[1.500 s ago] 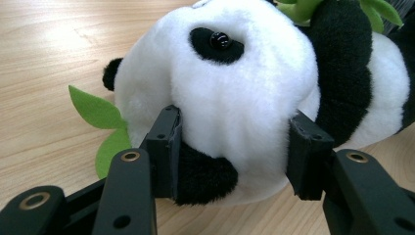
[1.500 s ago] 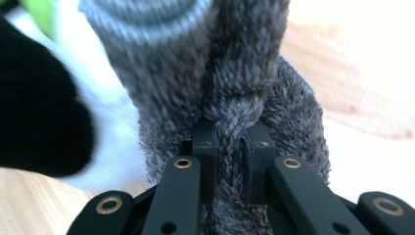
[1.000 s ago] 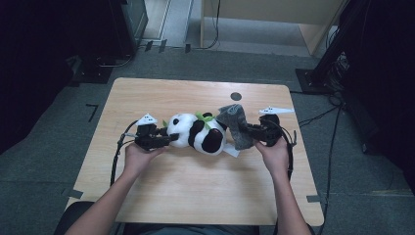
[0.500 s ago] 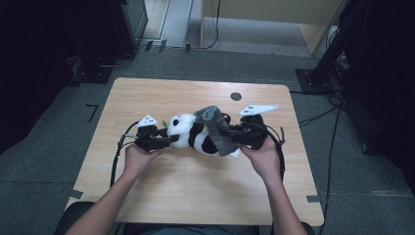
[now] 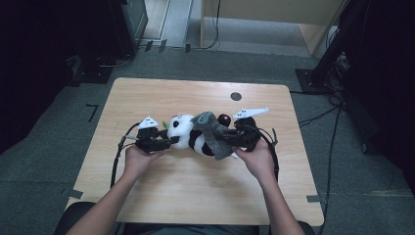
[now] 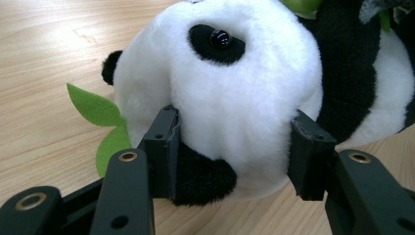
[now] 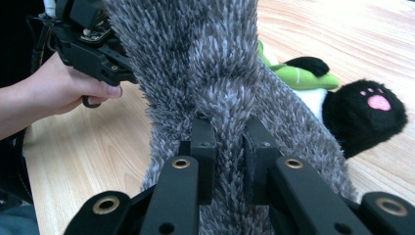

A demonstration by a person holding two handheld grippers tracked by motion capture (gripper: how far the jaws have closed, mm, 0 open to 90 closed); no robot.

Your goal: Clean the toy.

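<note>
Wooden table [image 5: 161, 205] seen from above; a person's forearms come in from the bottom, a gripper in each hand. A plush panda [image 5: 188, 133] lies on its side near the table's centre, w/ a grey fuzzy cloth [image 5: 211, 134] draped over its body. Left gripper [image 5: 166, 142] is at the panda's head: jaws clamped on the white head, one pad on each side, pressing into the plush. Green felt leaves [image 6: 100, 122] stick out beside the head. Right gripper [image 5: 232, 137] is at the panda's other end, jaws pinched narrow on a fold of the cloth. Black paw w/ pink pad [image 7: 367, 115] rests on the table beyond the cloth.
</note>
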